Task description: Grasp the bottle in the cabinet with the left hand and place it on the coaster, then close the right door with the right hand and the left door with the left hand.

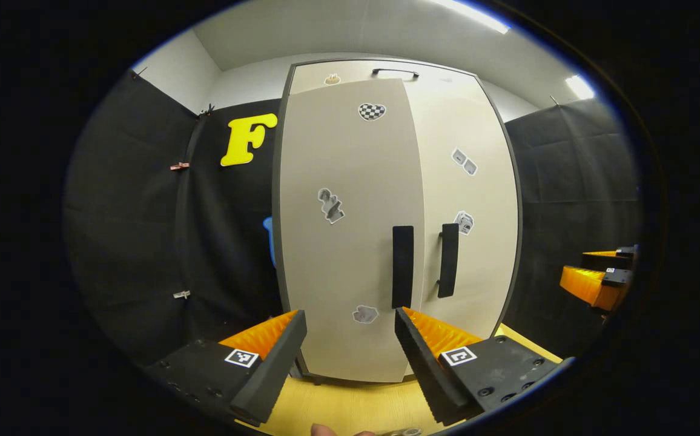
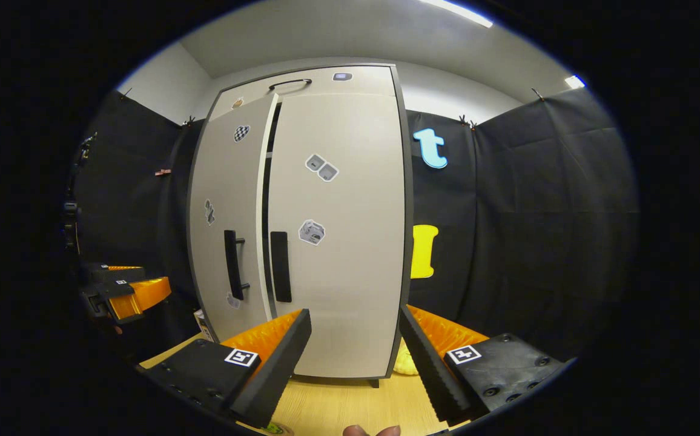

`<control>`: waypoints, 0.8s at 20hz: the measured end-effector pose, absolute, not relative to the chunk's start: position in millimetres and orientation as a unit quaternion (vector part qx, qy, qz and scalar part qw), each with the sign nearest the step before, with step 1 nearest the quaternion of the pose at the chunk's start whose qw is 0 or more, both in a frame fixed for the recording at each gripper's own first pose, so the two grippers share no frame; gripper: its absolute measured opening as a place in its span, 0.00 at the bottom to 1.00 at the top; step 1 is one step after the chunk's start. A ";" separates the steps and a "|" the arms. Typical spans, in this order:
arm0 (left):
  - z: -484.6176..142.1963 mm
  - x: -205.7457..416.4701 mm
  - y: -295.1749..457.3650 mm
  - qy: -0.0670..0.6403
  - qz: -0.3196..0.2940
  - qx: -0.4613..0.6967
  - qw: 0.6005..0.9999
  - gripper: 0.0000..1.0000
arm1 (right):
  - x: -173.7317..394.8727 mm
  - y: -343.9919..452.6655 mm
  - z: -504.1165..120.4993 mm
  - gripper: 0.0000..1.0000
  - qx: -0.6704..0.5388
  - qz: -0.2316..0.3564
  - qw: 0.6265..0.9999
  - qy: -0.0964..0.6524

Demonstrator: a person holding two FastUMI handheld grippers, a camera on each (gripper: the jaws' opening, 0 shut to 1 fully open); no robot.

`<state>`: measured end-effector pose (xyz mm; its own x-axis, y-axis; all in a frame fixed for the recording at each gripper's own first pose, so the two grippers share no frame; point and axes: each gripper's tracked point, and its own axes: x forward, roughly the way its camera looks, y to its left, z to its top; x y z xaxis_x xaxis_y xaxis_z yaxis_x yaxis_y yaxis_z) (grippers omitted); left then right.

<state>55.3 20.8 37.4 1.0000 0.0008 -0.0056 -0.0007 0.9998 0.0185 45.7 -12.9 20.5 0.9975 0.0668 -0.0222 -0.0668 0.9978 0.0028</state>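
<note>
A beige two-door cabinet stands on a wooden tabletop point(image 1: 350, 406). In the left gripper view its left door point(image 1: 344, 254) stands slightly out from the frame, while the right door point(image 1: 477, 200) lies flush. In the right gripper view a dark gap runs between the left door point(image 2: 223, 200) and the right door point(image 2: 344, 242). Each door carries a black vertical handle point(image 1: 402, 266) point(image 1: 448, 260). My left gripper point(image 1: 350, 318) is open in front of the left door, holding nothing. My right gripper point(image 2: 355, 315) is open before the right door, also holding nothing. The cabinet's inside is hidden.
The right gripper point(image 1: 598, 278) shows far right in the left gripper view; the left gripper point(image 2: 123, 290) shows at the left in the right gripper view. A yellow object point(image 2: 407, 363) lies by the cabinet's right foot. Black cloth walls surround the booth.
</note>
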 end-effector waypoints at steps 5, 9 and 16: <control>38.8 36.1 41.8 -0.004 0.022 0.020 1.000 0.94 | 49.2 5.6 19.9 0.97 0.006 0.042 0.999 0.013; 36.6 25.9 52.2 -0.002 0.028 0.018 0.999 0.94 | 48.6 21.0 19.5 0.97 0.006 0.047 0.999 0.009; 34.3 20.7 60.2 -0.001 0.032 0.012 0.999 0.94 | 49.1 35.2 15.0 0.97 0.006 0.048 0.999 0.012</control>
